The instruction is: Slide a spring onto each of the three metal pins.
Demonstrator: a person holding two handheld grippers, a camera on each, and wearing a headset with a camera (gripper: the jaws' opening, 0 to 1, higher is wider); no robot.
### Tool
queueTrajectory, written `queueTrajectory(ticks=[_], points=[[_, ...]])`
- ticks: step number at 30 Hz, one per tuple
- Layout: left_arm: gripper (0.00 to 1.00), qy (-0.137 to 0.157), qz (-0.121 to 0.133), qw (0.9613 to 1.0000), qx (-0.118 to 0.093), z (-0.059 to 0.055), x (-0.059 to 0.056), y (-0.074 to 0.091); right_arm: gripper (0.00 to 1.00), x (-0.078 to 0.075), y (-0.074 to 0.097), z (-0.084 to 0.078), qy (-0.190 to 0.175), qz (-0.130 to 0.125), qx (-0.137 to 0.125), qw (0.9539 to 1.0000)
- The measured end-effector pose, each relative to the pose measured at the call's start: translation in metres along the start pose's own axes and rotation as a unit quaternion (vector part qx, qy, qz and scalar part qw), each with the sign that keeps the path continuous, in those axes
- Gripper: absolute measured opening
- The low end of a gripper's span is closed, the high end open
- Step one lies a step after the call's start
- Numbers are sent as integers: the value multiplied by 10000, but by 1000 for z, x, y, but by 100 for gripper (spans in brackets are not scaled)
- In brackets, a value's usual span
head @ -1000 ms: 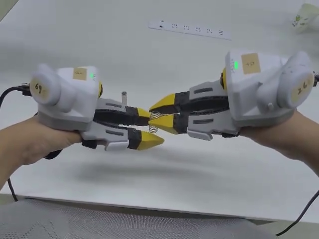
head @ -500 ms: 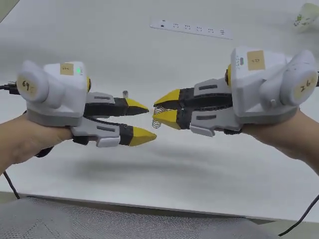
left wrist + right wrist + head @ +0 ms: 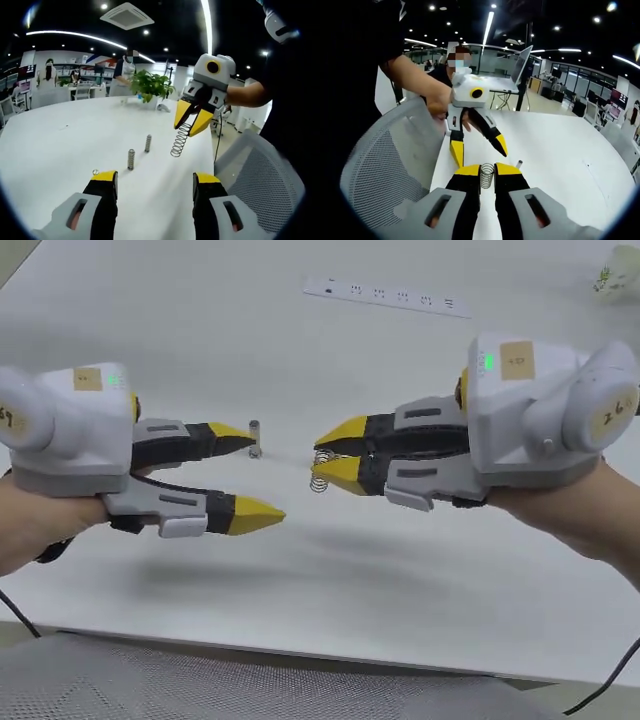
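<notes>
My right gripper (image 3: 328, 458) is shut on a small metal spring (image 3: 319, 472), which hangs down from its yellow tips. Its own view shows the spring (image 3: 487, 176) pinched between the jaws. My left gripper (image 3: 255, 475) stands open to the left of it, with nothing between its fingers. A bare metal pin (image 3: 255, 437) stands upright on the white table, just beyond the left gripper's upper tip. In the left gripper view, the right gripper (image 3: 194, 114) holds the spring (image 3: 180, 140) in the air, and two pins with springs on them (image 3: 131, 159) (image 3: 148, 143) stand on the table.
A white power strip (image 3: 385, 295) lies at the far side of the table (image 3: 400, 580). The table's front edge runs close below the grippers, with a grey mesh chair (image 3: 200, 690) under it. A potted plant (image 3: 152, 85) stands at the table's far end.
My left gripper has drawn back to the left, away from the spring and the right gripper's tips. The right gripper has stayed shut on the spring, nearly in place.
</notes>
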State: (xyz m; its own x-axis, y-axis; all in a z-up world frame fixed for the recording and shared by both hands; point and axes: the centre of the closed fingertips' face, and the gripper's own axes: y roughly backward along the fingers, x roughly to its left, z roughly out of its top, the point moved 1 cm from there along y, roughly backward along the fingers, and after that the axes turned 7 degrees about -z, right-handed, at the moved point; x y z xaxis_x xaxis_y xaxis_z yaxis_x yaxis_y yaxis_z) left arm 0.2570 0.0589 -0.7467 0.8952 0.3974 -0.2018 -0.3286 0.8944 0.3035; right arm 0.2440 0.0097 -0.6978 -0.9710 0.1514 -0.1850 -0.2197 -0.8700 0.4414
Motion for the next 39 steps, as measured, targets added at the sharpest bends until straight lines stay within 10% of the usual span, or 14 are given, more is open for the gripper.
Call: queueTrajectory(ticks=[24, 39], points=[[98, 350, 796, 9961, -118, -15, 23, 39, 7, -10, -3, -7, 52, -153, 87, 9998], [98, 355, 901, 9952, -138, -18, 22, 50, 7, -14, -18, -13, 146, -96, 201, 9996]])
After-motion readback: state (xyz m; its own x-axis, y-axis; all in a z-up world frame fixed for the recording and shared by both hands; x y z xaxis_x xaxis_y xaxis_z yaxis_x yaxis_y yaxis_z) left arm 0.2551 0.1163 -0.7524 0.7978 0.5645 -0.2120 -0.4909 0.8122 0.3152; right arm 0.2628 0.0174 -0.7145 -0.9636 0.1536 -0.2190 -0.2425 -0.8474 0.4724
